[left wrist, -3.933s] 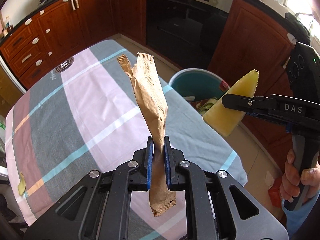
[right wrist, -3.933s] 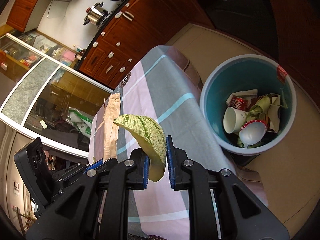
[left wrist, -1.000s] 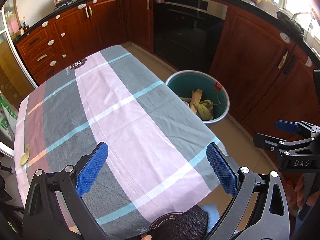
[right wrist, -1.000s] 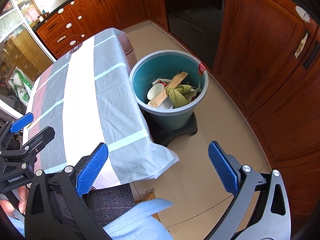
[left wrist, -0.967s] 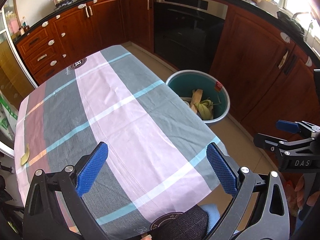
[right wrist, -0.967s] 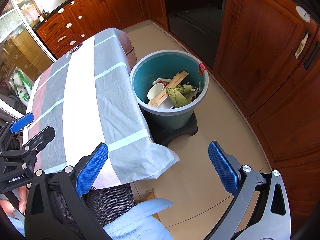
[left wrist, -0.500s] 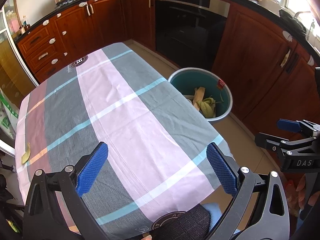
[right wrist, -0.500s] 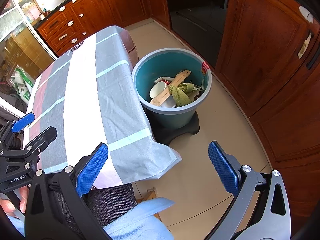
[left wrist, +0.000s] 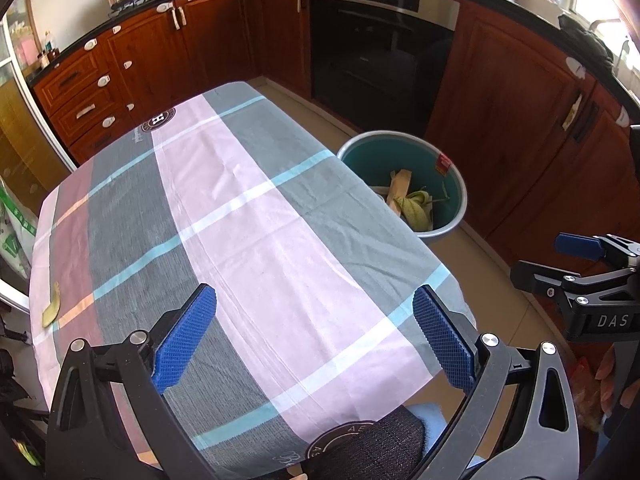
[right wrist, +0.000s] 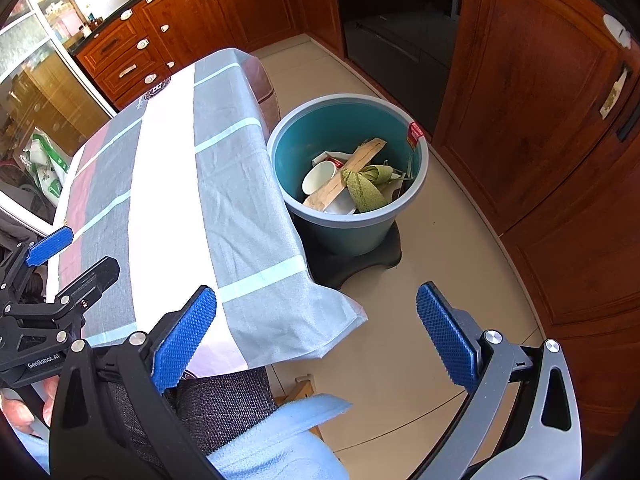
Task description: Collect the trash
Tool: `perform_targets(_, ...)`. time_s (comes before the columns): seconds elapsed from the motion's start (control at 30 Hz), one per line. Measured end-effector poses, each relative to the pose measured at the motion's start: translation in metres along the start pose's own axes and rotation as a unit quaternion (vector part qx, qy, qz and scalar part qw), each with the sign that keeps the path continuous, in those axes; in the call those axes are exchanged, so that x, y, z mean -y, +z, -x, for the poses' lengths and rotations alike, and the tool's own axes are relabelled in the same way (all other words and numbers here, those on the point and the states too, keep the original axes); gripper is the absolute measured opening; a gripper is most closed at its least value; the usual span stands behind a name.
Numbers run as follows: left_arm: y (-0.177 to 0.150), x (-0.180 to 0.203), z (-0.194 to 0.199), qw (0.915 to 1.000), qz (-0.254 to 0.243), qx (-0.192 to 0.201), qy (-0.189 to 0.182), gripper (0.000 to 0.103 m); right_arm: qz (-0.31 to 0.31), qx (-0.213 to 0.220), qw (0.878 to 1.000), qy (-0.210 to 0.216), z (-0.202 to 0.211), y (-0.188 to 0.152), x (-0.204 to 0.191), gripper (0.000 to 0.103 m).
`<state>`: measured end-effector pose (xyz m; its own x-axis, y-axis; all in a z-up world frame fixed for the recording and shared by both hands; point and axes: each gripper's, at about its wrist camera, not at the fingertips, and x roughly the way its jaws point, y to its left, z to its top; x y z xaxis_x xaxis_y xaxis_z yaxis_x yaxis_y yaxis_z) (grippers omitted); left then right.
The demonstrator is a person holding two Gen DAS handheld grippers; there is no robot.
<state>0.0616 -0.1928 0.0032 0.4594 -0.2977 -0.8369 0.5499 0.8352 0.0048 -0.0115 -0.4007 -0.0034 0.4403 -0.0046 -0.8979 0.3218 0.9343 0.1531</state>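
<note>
While both tools hang empty above the scene, the notes run as follows.

Left hand-held gripper [left wrist: 314,338]: jaws spread wide, nothing between the blue pads; it hovers over the near end of the bench [left wrist: 248,216], probably held high to survey the cloth.

Right hand-held gripper [right wrist: 316,334]: jaws equally wide, holding nothing; it hangs off the bench's right edge above the floor, aimed at the bin.

Bin [right wrist: 280,152]: teal bucket on the floor at about 1 o'clock from the right hand-held gripper, just beside the bench edge, placed so trash can drop straight in.

Trash in bin: brown paper wrapper [right wrist: 346,176], green melon rind [right wrist: 364,190] and a white cup [right wrist: 318,176] lie inside.

Remaining trash: a small yellowish scrap [left wrist: 52,310] lies at the bench's left edge, at about 9 o'clock from the left hand-held gripper; I judge it the next pick.

Obstacles: nothing lies on the cloth between gripper and scrap.

Surroundings: wooden cabinets [left wrist: 160,52] and an oven [left wrist: 380,44] at 12 o'clock, well apart.
</note>
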Motion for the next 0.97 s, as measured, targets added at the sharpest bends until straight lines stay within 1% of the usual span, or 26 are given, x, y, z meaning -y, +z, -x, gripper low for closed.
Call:
perform_targets(0.1, -0.0012, 0.0012, 0.0015, 1.0000, -0.003, 0.006, 0.005, 0.099, 0.000, 0.000, 1.000, 0.000, 0.0000, 0.0002, 0.0001, 0.096)
perform_targets(0.4, -0.0033, 0.0007, -0.0025, 0.9997, 0.001, -0.007, -0.023, 0.099, -0.003, 0.000, 1.000, -0.001, -0.0022, -0.0017, 0.0021, 0.096)
perform_targets(0.53, -0.0039, 0.0024, -0.0010, 0.9998, -0.003, -0.005, -0.019, 0.099, -0.003, 0.002, 1.000, -0.003, -0.0015, -0.0016, 0.0020, 0.096)
perform_targets(0.8, -0.0037, 0.0030, -0.0029, 0.9998, -0.005, -0.014, -0.011, 0.099, -0.001, 0.006, 1.000, -0.007, 0.0011, -0.0008, 0.0014, 0.096)
perform_targets(0.97, -0.0046, 0.0009, -0.0073, 0.9994, 0.002, -0.027, -0.021, 0.099, 0.001, 0.006, 1.000, -0.013, 0.0016, -0.0004, 0.0002, 0.096)
